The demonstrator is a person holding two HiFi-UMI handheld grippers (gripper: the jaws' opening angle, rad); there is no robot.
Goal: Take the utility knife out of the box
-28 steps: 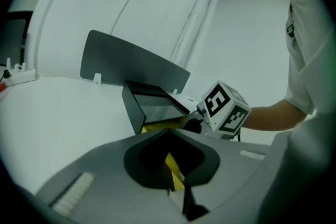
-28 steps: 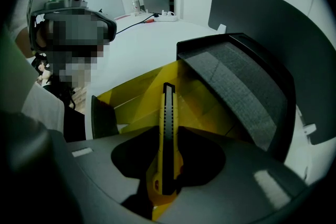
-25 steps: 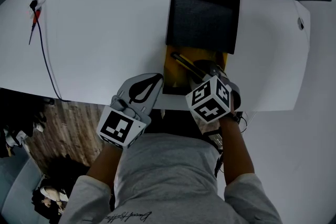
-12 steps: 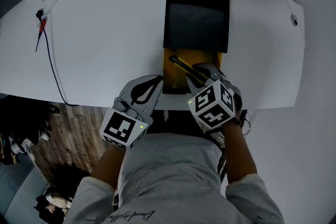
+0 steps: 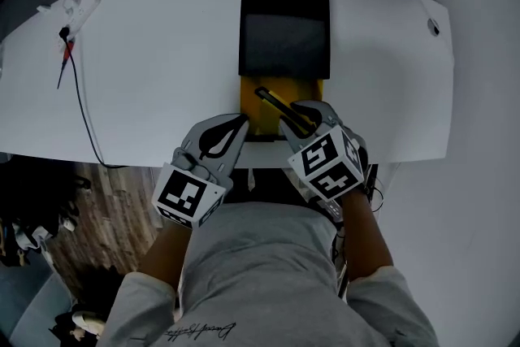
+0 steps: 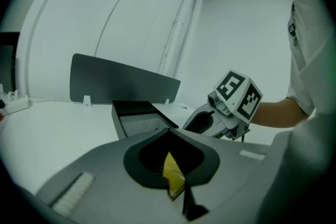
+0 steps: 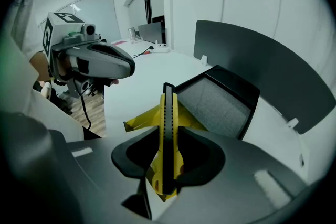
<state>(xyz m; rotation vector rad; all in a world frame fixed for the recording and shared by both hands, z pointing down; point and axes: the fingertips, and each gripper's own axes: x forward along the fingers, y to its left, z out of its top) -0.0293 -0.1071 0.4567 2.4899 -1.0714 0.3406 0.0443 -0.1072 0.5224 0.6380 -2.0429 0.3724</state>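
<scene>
R tongs (image 7: 166,178) clamp utility knife (image 7: 168,118) near one end, L tongs (image 6: 177,190) pinch yellow box (image 5: 250,111) edge; knife could pivot/slip, or box lift w/ it.

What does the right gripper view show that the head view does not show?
Only the right gripper view: the right gripper clamped on the two sides of the utility knife, and what looks like a monitor on a far desk.
Only the head view: that gripper's marker cube and a red-tipped cable at the table's left end.
Both: the knife held above the yellow insert, the black box standing open, the white table, and the left gripper.
</scene>
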